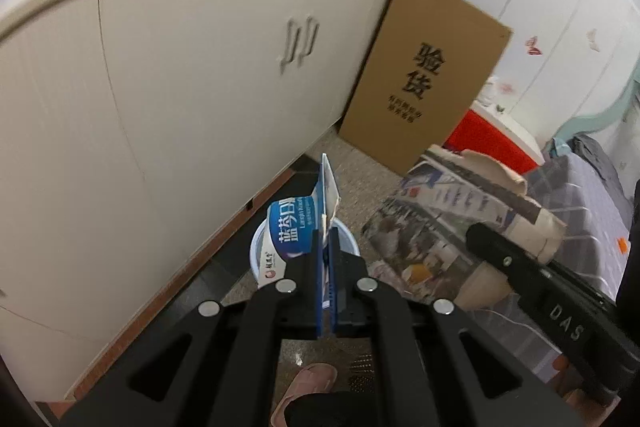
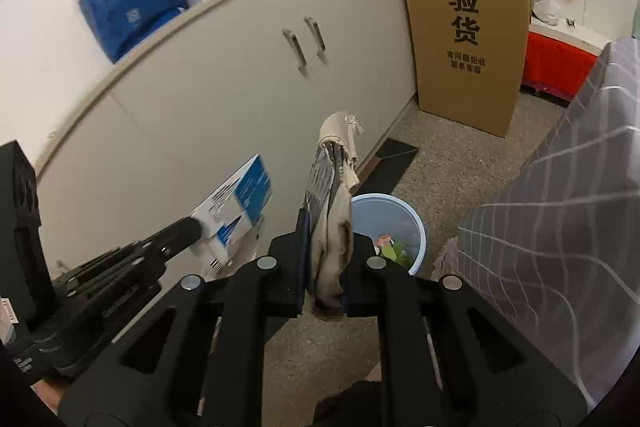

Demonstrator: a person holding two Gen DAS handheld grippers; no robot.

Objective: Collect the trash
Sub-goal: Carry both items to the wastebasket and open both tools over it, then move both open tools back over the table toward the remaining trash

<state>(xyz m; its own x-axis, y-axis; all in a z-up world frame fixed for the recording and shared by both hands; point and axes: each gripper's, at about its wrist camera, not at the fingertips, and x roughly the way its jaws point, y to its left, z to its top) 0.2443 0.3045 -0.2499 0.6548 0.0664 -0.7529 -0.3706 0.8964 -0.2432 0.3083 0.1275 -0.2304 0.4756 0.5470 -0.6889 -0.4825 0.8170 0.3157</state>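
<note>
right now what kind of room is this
Probably a bedroom at home: a checked bedspread, pale cupboard doors along the wall, and a small blue trash bin on the speckled floor.

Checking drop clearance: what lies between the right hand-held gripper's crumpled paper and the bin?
Nothing: in the right wrist view, crumpled paper hangs beside the bin rim, unobstructed.
</note>
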